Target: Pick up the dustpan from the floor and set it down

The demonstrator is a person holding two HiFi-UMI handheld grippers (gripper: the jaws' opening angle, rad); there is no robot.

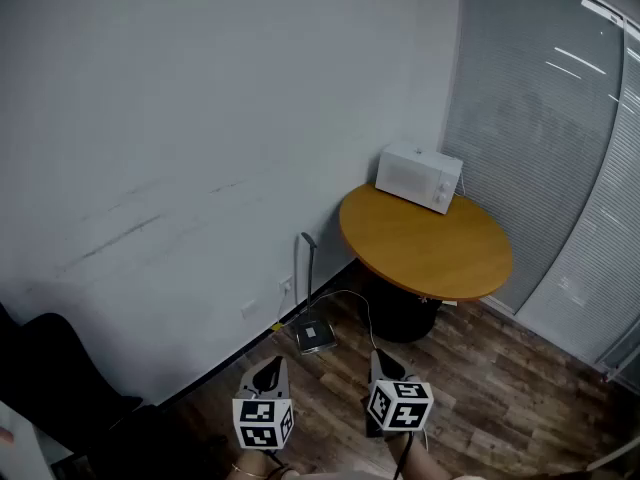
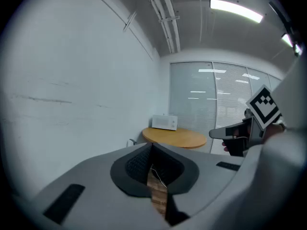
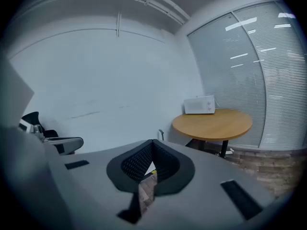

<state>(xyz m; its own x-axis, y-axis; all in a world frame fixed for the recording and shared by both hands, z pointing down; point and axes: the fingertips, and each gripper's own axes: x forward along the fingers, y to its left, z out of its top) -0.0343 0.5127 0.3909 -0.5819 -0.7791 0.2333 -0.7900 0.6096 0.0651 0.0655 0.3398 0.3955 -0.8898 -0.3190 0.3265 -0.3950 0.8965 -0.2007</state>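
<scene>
Quick progress check: basically nothing's done yet. The dustpan (image 1: pixel 316 336) is sitting on the wood floor (image 1: pixel 500 378), right up against the foot of the white wall (image 1: pixel 200 118), with its long handle (image 1: pixel 308 268) standing upright. Nobody's touching it. Just to its right is the round table (image 1: pixel 425 243) with a microwave (image 1: pixel 418 177) on top, and the table's dark base is near the pan but apart from it.

Now me. My left gripper (image 1: pixel 266 376) and right gripper (image 1: pixel 384 366) are both hanging low at the bottom of the head view, side by side, tipped a bit downward and aimed roughly toward that corner. Both are short of the dustpan, with bare floor in between. My left fingers (image 2: pixel 136 164) are pinched together on nothing, all I see past them is a sliver of floor. Same on the right: fingers (image 3: pixel 136 161) clenched, empty, with the handle poking up in the distance just past the tips.

So what's left is the whole job, as I read it: close the gap, open up one set of fingers, grab that handle, lift, then put it down. I'd guess the upright handle is the easy target.
</scene>
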